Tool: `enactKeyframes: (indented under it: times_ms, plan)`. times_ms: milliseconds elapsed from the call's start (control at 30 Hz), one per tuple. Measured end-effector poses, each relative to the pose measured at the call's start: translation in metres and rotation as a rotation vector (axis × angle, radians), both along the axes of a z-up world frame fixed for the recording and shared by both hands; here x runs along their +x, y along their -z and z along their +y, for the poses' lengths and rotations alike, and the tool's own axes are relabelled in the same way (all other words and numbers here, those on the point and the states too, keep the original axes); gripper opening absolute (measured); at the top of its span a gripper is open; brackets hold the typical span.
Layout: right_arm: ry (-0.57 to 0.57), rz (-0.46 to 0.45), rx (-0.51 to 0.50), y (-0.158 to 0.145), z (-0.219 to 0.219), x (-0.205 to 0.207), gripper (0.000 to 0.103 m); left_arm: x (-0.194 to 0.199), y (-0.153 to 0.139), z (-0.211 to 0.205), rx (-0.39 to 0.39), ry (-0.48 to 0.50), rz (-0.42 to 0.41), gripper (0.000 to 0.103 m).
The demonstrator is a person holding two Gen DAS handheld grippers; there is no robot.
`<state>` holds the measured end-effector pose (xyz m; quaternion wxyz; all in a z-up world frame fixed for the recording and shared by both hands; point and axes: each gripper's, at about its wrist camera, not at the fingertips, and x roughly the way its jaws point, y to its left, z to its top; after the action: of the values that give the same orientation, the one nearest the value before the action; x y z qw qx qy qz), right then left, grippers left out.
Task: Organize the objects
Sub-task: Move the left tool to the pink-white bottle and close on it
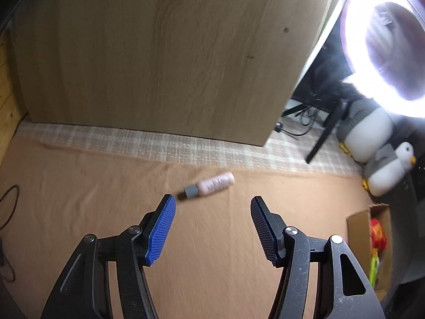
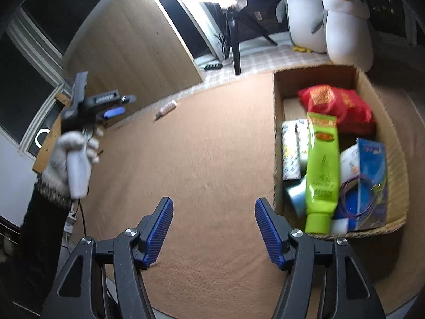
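Observation:
A small pink bottle (image 1: 212, 183) with a grey cap lies on its side on the tan cloth (image 1: 106, 199), just beyond my left gripper's (image 1: 212, 200) fingertips. That gripper is open and empty. In the right wrist view the same bottle (image 2: 166, 108) lies far off to the left, with the left gripper (image 2: 124, 105) held near it by a gloved hand (image 2: 71, 156). My right gripper (image 2: 214, 202) is open and empty over the cloth. Beside it on the right stands a cardboard box (image 2: 313, 69) that holds a green tube (image 2: 322, 164), a red bag (image 2: 337, 106), a blue packet (image 2: 370, 159) and other items.
A wooden panel (image 1: 159, 53) stands behind the cloth. A lit ring light (image 1: 385, 53) on a tripod (image 2: 235, 47) and two plush penguins (image 2: 345, 26) stand at the back right. A power strip (image 2: 212, 66) lies on the checked mat. A dark cable (image 1: 10, 204) runs along the left edge.

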<state>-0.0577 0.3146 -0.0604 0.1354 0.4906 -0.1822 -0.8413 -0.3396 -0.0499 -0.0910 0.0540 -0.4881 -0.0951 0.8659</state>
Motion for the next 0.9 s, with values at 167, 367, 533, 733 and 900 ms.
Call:
enactKeyframes:
  times_ms: [167,367,533,733,900]
  plan:
    - [0.034,-0.053,0.005,0.017,0.007,0.002,0.06,-0.042,0.025,0.005,0.004,-0.01,-0.039,0.061]
    - [0.073,-0.071,0.002,0.021,0.021,0.005,0.06,-0.075,0.047,0.018,-0.009,-0.018,-0.086,0.055]
    - [0.077,-0.069,-0.007,0.018,0.025,0.005,0.06,-0.088,0.066,0.026,-0.049,-0.018,-0.125,0.046]
    - [0.081,-0.052,-0.009,0.011,0.028,0.003,0.06,-0.089,0.082,0.025,-0.036,-0.007,-0.165,0.034]
    - [0.073,-0.051,-0.009,0.011,0.028,-0.005,0.06,-0.073,0.086,0.025,-0.005,0.008,-0.175,0.03]
